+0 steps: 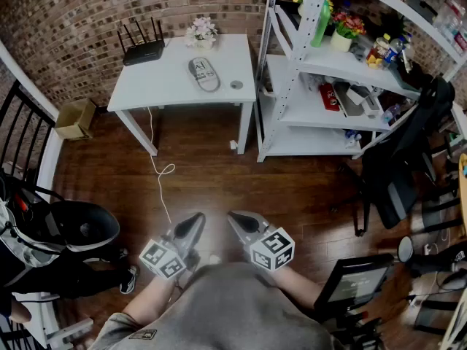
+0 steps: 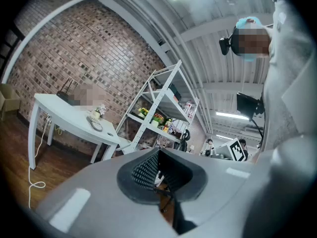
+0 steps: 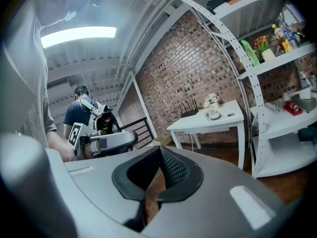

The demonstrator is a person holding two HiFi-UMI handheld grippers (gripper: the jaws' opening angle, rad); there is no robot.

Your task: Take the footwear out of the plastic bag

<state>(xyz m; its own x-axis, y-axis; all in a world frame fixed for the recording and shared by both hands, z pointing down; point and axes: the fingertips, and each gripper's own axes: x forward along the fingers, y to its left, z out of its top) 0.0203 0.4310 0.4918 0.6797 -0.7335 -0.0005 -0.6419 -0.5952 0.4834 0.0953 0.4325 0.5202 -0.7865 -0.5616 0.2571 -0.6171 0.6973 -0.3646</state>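
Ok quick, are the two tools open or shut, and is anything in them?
Left tool: shut, nothing in it.
Right tool: shut, nothing in it.

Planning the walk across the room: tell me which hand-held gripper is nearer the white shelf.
Right. The shelf stands ahead and to the right of the right hand-held gripper; the left hand-held gripper is beside it, farther left. Neither is close.
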